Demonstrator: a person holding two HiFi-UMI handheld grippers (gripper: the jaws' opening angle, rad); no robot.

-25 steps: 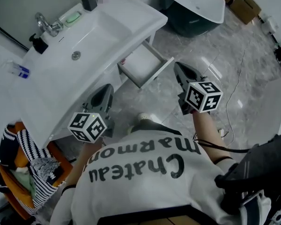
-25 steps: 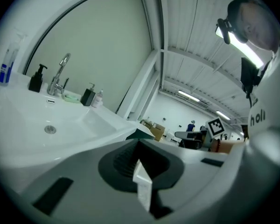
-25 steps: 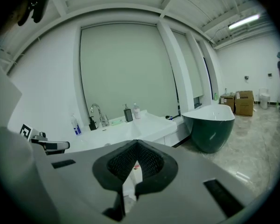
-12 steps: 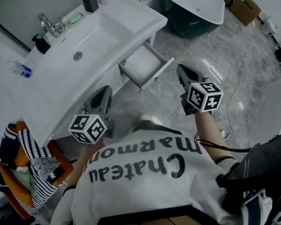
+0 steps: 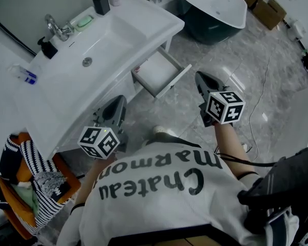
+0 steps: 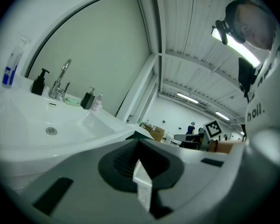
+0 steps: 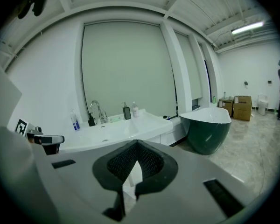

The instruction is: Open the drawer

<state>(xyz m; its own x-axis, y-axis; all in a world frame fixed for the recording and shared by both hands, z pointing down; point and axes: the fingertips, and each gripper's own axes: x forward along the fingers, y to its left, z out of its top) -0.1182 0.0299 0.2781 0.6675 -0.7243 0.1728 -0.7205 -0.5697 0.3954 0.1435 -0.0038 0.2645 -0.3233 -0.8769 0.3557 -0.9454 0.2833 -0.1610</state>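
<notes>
The white drawer [image 5: 159,72] stands pulled out from under the white vanity [image 5: 66,94], and its inside looks empty. My left gripper [image 5: 118,102] hangs shut just in front of the vanity's edge, left of the drawer and apart from it. My right gripper [image 5: 199,77] is shut on nothing, a short way right of the drawer's front panel and not touching it. In the left gripper view the closed left gripper [image 6: 139,143] points over the basin [image 6: 51,125]. The right gripper view shows the closed right gripper [image 7: 136,143] facing the vanity [image 7: 126,129].
A dark green bathtub [image 5: 213,9] sits on the marble floor beyond the drawer. Faucet [image 5: 54,27], soap dispenser [image 5: 100,3] and bottles stand on the vanity top. An orange basket with striped cloth [image 5: 25,183] is at lower left. A cable [image 5: 256,106] crosses the floor at right.
</notes>
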